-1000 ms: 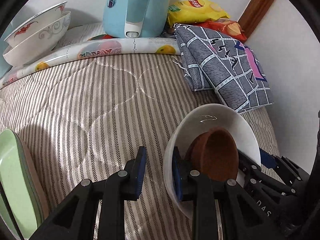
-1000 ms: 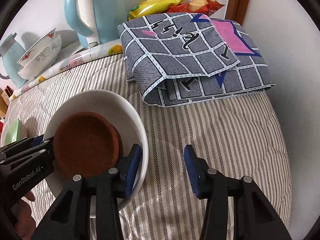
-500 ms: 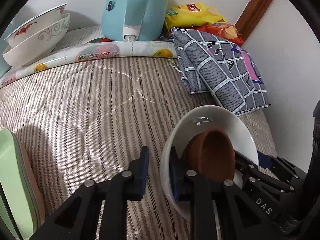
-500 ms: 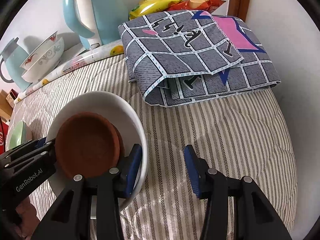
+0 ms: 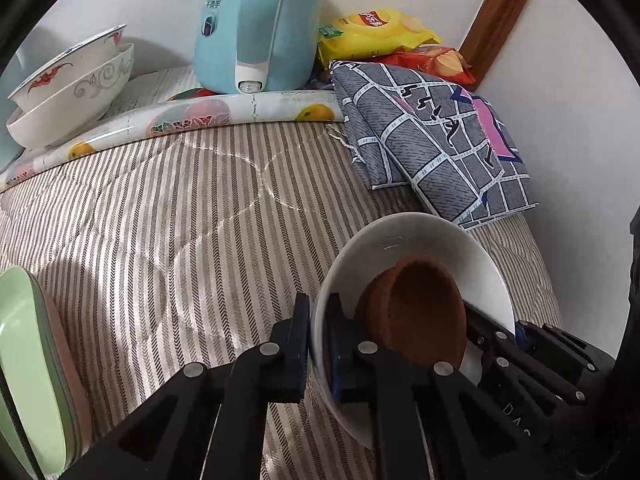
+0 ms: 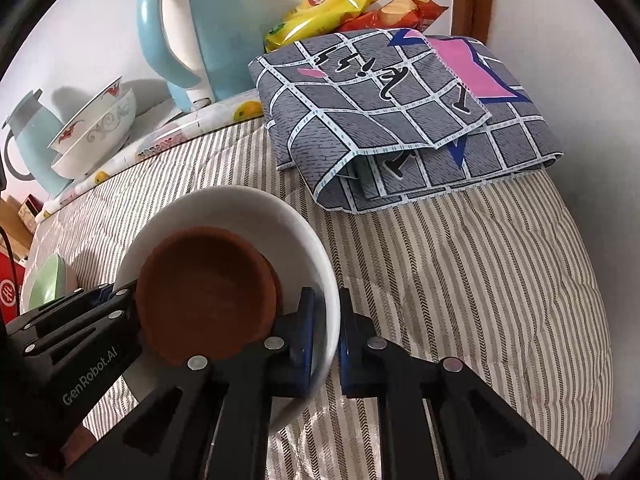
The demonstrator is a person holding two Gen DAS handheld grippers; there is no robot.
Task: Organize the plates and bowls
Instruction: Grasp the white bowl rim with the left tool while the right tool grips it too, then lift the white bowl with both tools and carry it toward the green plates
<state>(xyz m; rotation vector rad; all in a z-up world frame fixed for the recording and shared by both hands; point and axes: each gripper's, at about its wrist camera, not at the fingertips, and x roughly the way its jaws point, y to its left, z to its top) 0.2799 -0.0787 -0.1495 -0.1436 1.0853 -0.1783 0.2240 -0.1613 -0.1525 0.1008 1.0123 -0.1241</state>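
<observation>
Currently, white bowl point(image 5: 412, 240) holding brown bowl point(image 5: 424, 308), over the striped bed point(image 5: 180, 208): left hand-held gripper point(image 5: 318, 340) and right hand-held gripper point(image 6: 326, 332) each clenched on opposite rims. Stacked patterned bowls point(image 5: 72, 92) stand beside blue kettle point(image 5: 256, 20).

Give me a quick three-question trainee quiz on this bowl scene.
1. True or false: both grippers, left and right, pinch the white bowl's rim.
2. What sits inside the white bowl? A) brown dish B) spoon C) chip bag
3. Fill in: the two stacked patterned bowls stand beside the blue ____.

Key: 1 true; 2 A; 3 kettle.
</observation>
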